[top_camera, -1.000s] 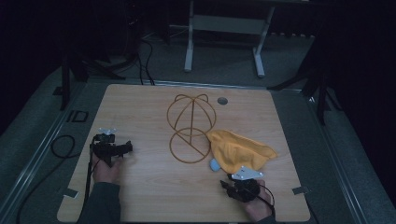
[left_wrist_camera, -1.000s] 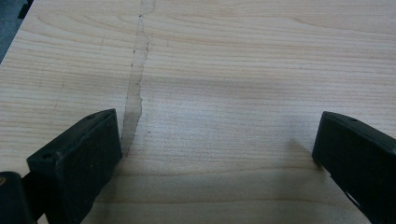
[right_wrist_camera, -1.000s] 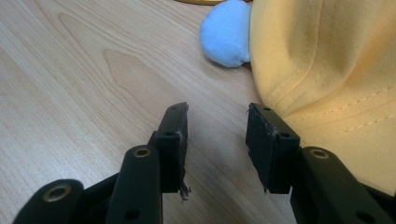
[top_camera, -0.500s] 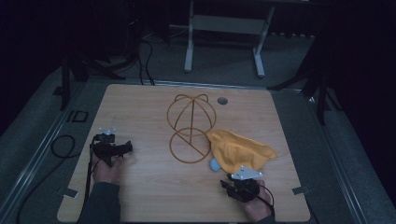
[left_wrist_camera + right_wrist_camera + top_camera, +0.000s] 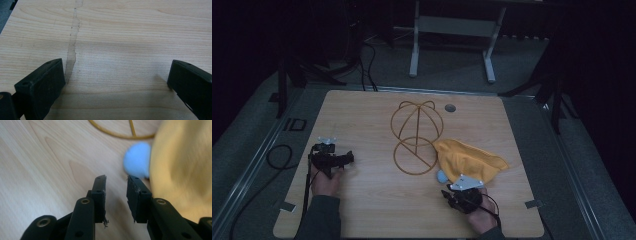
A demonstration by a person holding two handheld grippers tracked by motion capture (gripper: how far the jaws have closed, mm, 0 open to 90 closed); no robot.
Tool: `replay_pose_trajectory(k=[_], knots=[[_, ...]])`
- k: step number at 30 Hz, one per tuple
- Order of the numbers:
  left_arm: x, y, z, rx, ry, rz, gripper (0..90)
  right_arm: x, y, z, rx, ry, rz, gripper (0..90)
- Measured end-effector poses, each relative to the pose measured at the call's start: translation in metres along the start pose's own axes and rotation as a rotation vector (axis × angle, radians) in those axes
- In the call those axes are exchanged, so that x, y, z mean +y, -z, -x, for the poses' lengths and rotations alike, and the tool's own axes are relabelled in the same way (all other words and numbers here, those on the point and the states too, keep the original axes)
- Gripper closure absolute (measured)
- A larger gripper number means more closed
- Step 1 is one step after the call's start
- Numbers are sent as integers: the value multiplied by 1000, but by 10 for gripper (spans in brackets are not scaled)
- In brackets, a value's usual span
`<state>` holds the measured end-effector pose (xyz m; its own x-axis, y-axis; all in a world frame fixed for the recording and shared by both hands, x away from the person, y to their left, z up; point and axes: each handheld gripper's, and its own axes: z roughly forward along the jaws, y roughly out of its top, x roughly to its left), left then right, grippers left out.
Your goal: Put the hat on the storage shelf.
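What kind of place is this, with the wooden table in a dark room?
Probably a lab or studio set up for recording handling work. A lit wooden table stands in a dark room, cables trail beside it, and a person holds the left gripper and right gripper near a yellow cloth.

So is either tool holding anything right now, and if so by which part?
Nothing is held. The left tool stands wide open over bare table; the right tool, jaws just closing, has nothing between them.
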<state>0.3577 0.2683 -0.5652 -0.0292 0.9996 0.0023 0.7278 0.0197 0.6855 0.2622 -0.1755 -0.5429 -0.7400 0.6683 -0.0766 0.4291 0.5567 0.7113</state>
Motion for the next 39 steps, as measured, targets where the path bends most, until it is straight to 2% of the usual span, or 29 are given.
replay_pose_trajectory(k=[4, 11, 13, 14, 15, 19, 23, 28, 29, 32, 33, 39], knots=[[0, 0, 0, 0, 0, 0, 13, 14, -6, -2, -27, 23, 9, 645], [0, 0, 0, 0, 0, 0, 13, 26, -13, 6, -64, 8, 29, 595], [0, 0, 0, 0, 0, 0, 13, 29, -16, 7, -82, 23, 22, 581], [0, 0, 0, 0, 0, 0, 13, 31, -21, 8, -105, 54, 11, 572], [0, 0, 0, 0, 0, 0, 13, 31, -24, 8, -115, 64, -5, 570], [0, 0, 0, 0, 0, 0, 13, 30, -32, 11, -125, 46, -37, 571], [0, 0, 0, 0, 0, 0, 13, 27, -36, 13, -136, 26, -78, 601], [0, 0, 0, 0, 0, 0, 13, 25, -36, 17, -128, 1, -79, 646], [0, 0, 0, 0, 0, 0, 13, 25, -36, 18, -125, -5, -78, 685], [0, 0, 0, 0, 0, 0, 13, 25, -36, 19, -127, 1, -79, 722], [0, 0, 0, 0, 0, 0, 13, 25, -34, 19, -126, -3, -78, 764], [0, 0, 0, 0, 0, 0, 14, 24, -30, 20, -138, 8, -71, 823]])
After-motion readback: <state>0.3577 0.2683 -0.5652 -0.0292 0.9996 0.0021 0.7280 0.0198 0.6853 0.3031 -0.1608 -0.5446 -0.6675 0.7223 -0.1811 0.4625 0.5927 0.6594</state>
